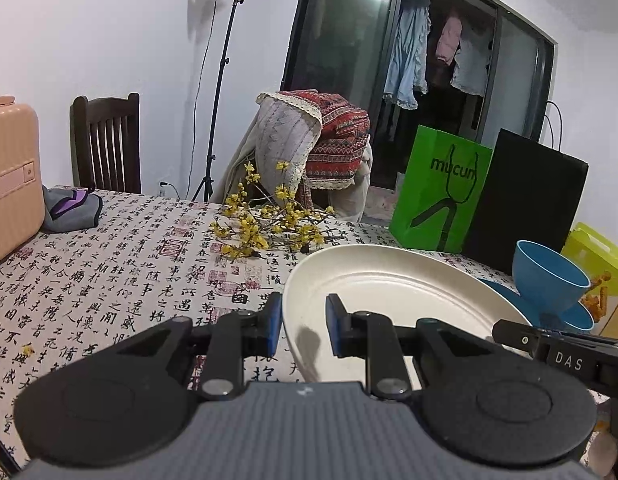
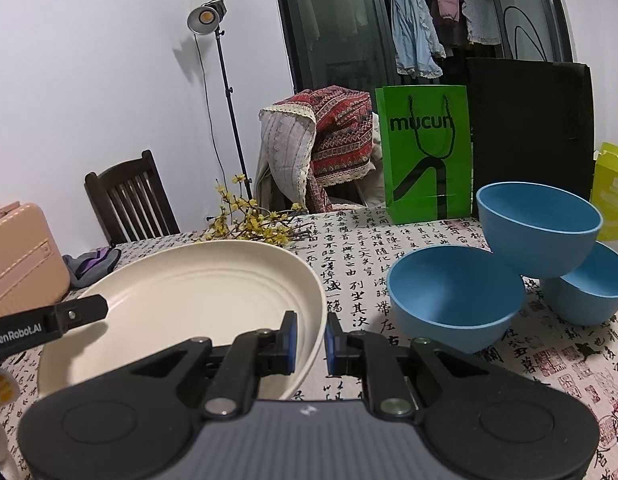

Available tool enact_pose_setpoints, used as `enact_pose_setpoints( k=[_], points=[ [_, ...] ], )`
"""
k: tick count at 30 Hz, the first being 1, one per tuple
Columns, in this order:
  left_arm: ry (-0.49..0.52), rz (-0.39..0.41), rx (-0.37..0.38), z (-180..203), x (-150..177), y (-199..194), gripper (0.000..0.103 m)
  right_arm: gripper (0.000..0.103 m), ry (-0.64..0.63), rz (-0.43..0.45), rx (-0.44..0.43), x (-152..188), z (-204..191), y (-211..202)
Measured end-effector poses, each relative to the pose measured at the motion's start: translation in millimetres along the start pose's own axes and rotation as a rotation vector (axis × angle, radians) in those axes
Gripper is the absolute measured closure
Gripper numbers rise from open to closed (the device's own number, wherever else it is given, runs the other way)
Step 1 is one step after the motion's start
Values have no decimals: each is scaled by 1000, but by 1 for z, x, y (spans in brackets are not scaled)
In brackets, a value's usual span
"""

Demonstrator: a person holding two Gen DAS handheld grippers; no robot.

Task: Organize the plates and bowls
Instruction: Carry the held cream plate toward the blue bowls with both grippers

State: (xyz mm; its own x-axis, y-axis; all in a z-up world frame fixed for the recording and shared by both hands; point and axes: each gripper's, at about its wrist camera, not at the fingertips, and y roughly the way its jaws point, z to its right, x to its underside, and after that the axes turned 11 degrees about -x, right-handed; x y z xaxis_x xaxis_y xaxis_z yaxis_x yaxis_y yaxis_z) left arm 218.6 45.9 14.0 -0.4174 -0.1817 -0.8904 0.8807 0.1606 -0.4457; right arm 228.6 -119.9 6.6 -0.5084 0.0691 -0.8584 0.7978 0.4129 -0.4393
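You've got the cream plate (image 2: 197, 292) between both tools, and it's the biggest thing in play: wide, shallow, matte, with ridged rings stepping down to a flat centre. It sits tilted over the calligraphy tablecloth (image 2: 389, 248), and its near edge looks lifted off the cloth. Your right gripper (image 2: 311, 342) is clamped on the plate's right rim, blue pads either side of the edge. Your left gripper (image 1: 303, 330) pinches the opposite rim, one pad outside the edge and one over the inside, though a sliver of gap shows at the inner pad.

To your right, three blue bowls: the nearest bowl (image 2: 455, 300) stands just beside the plate, a second bowl (image 2: 539, 228) rides tilted on top, leaning on the first and on the third bowl (image 2: 593, 292) behind it. From the left view a blue plate (image 1: 565, 312) shows under the stack.

Further back, a black bag (image 2: 529, 132) and a green bag (image 2: 427, 152) stand upright at the table's far edge. A peach suitcase (image 2: 25, 256) crowds your left, with a grey cloth (image 2: 93, 266) beside it. The yellow-flowered twigs (image 2: 253, 224) lie just behind the plate's far rim, the closest obstruction.
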Motion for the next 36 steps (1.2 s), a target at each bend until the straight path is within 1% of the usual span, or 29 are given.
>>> enact_pose_setpoints(
  k=[23,36],
  points=[
    [-9,-3,30,13,22,-34,80,89,8,20,25,18,7,-41],
    [6,-9,45,25,36,-48,80,89,19,25,44,31,16,-62]
  ],
)
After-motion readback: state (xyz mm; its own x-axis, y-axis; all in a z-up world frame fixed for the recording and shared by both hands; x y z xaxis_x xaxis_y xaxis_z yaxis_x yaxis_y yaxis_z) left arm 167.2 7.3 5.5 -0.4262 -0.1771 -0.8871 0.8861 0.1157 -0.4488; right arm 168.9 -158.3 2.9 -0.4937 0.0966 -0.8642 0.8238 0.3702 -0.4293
